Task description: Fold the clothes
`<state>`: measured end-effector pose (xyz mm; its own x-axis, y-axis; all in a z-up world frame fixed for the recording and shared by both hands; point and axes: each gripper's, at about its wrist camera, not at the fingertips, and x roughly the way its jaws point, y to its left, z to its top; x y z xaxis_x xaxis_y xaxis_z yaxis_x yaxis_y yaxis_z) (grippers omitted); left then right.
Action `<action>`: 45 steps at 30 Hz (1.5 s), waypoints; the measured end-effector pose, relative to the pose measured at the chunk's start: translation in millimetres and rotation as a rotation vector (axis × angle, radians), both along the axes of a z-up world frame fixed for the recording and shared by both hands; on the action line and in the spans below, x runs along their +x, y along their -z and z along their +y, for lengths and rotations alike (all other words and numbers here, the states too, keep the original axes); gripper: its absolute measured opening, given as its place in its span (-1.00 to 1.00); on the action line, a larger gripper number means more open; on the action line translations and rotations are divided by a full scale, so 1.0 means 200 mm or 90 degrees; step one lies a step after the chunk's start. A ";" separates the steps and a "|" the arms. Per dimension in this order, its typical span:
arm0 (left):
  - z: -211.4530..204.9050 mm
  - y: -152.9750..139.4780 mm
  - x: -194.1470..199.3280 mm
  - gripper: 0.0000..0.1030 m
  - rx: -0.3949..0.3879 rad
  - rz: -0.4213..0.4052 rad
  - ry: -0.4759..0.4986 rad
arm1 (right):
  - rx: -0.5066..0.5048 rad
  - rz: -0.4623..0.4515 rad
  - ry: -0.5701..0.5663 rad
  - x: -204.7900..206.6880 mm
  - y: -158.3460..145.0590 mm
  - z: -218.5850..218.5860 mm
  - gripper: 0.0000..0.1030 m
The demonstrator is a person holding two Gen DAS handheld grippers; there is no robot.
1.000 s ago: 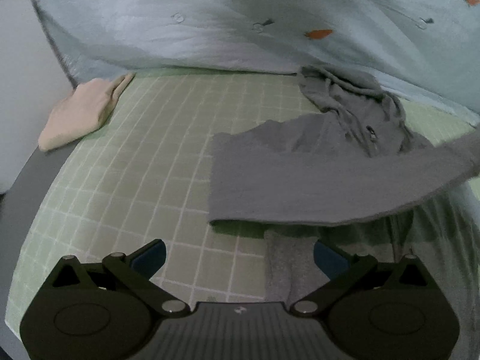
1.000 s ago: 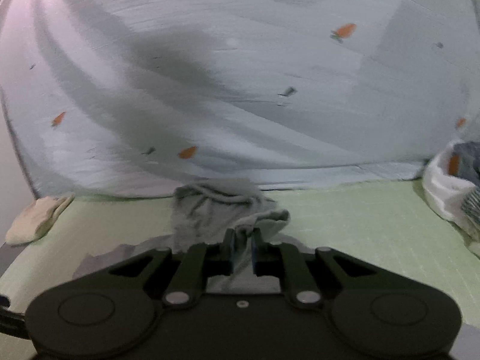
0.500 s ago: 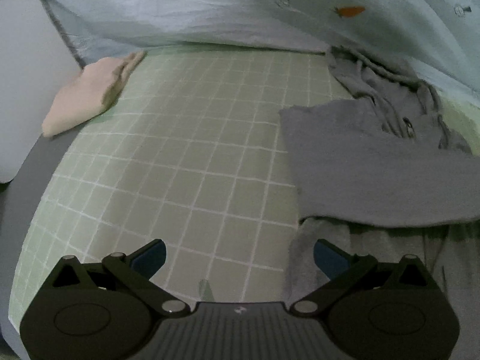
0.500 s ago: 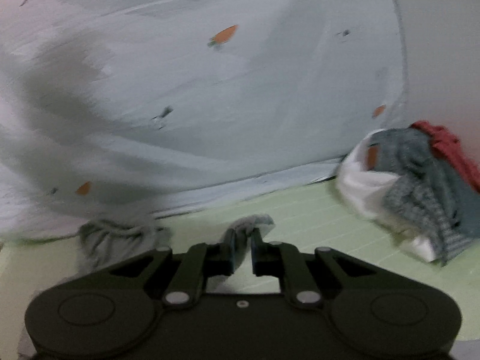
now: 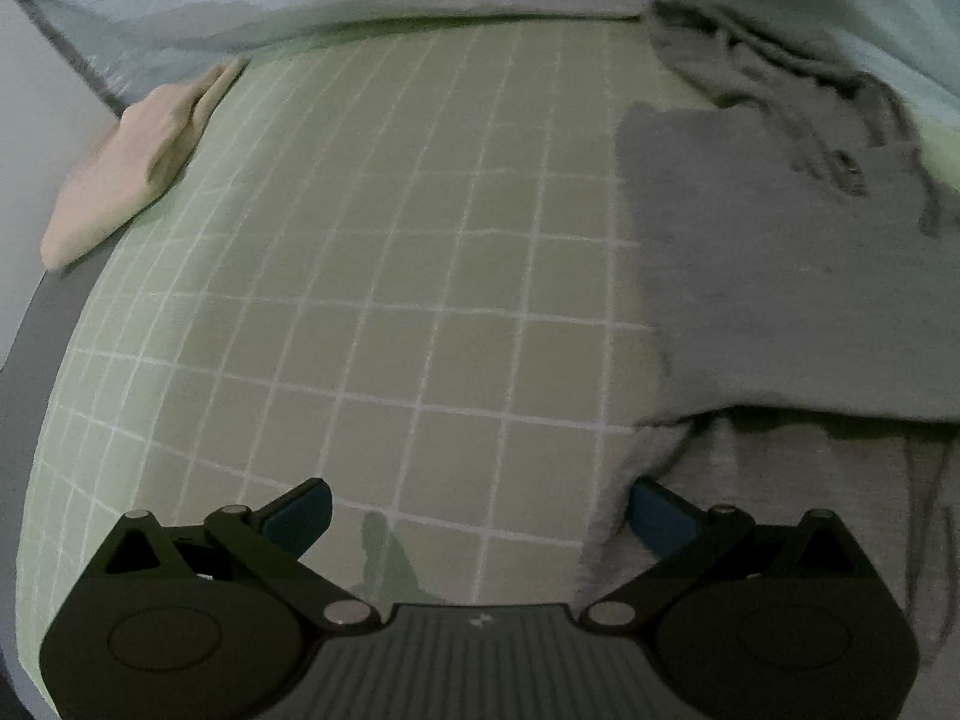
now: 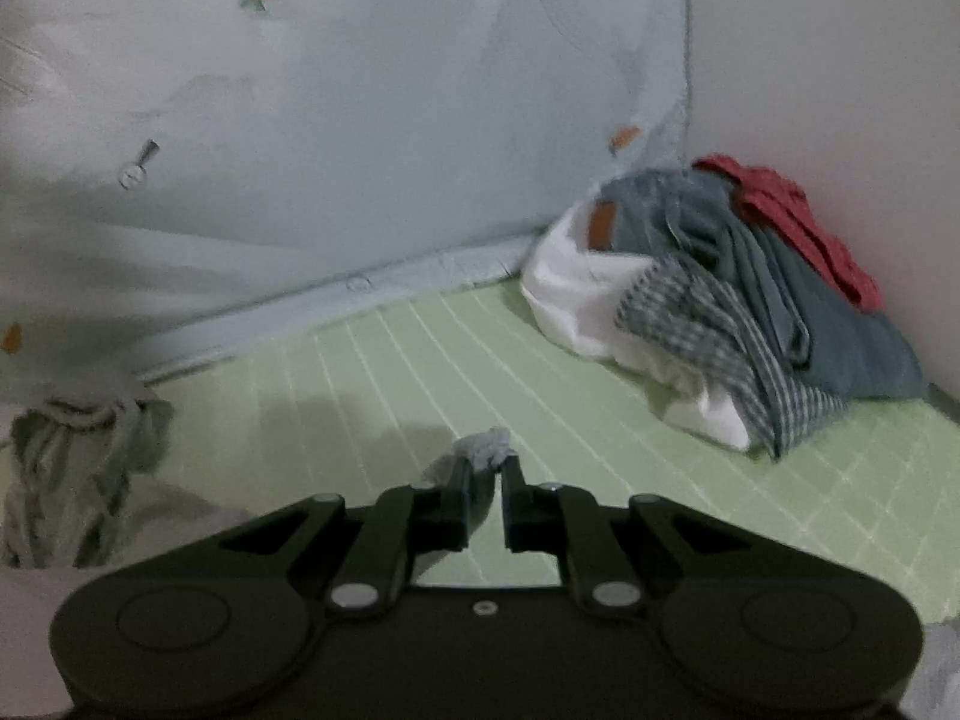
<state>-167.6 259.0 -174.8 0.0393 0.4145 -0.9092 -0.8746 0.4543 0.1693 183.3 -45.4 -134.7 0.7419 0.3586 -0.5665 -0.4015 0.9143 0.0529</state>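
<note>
Our right gripper (image 6: 483,477) has its jaws nearly closed on a bunched end of grey cloth, which looks to us like a sleeve cuff of the grey hoodie (image 5: 780,288); a tuft of it pokes up past the fingertips. Our left gripper (image 5: 477,507) stands wide apart with nothing between its blue pads (image 5: 300,513), its right pad touching or just beside the hoodie's lower edge.

We judge the step in hand to be laying the sleeve across the body. To do it well, we should keep the pinch firm, carry the cuff low and straight so that the sleeve lands flat without twisting, and use the free left gripper to pin or smooth the near hem so that the body does not drag along. Releasing should wait until the sleeve lies flat, since soft knit slumps and bunches if dropped from height.

The hoodie lies on the green gridded bedsheet (image 5: 372,276), to the right in the left wrist view. One broad panel is folded over and looks smooth with a clean straight left edge, while the hood (image 5: 774,72) with its cords is rumpled at the far end, against the pale blue carrot-print quilt (image 6: 372,120). Below the panel, paler fabric is creased. A cream garment (image 5: 132,162) lies well apart at the left, and an unfolded pile of clothes (image 6: 738,300) sits in the far right corner.
</note>
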 end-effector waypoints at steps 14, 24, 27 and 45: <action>0.05 0.03 -0.12 1.00 -0.024 -0.013 -0.094 | -0.037 0.096 0.044 0.05 0.24 -0.08 -0.76; 0.04 -0.04 -0.11 1.00 -0.016 -0.038 -0.076 | 0.048 0.165 0.079 0.04 0.30 -0.15 0.64; 0.04 -0.07 -0.09 1.00 -0.003 -0.044 -0.064 | 0.057 0.184 0.080 0.06 0.33 -0.13 0.64; 0.02 -0.12 -0.10 1.00 0.018 -0.069 -0.061 | 0.290 0.202 -0.079 -0.07 0.15 0.11 -0.86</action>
<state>-187.4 262.8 -151.7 0.0960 0.4460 -0.8899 -0.9278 0.3639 0.0823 169.8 -22.7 -164.7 0.4973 0.6925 -0.5227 -0.4046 0.7180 0.5663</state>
